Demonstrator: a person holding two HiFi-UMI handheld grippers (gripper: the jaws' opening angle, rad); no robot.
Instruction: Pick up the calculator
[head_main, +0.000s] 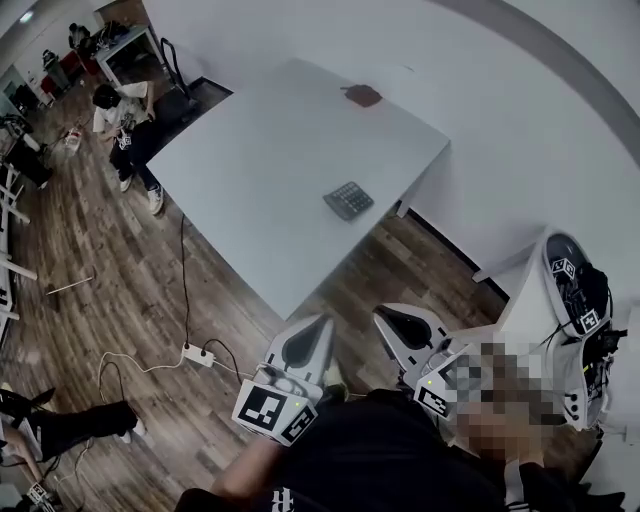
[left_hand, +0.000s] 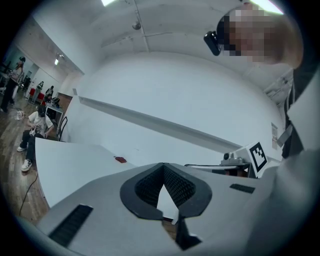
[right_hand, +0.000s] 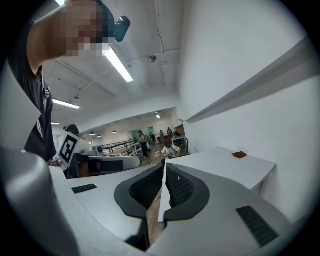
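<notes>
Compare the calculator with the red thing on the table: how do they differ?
The calculator is dark grey with keys; the red thing is plain. The calculator lies at the near edge of the table, the red thing at its far edge. Both lie flat on it.

Smooth matt table (head_main: 270, 170), wood-plank floor (head_main: 100, 270) — dull sheen

Light is even and cool across my feeds, coming from overhead. Ceiling strip light (right_hand: 118, 63) blows out white in right gripper view. Bench (head_main: 260, 170) top pale, slightly washed. Calculator (head_main: 348, 200), near the bench's right-hand edge, small, keys barely resolved. Heavy fisheye bowing in all three views; dark vignetted corners on both gripper views.
</notes>
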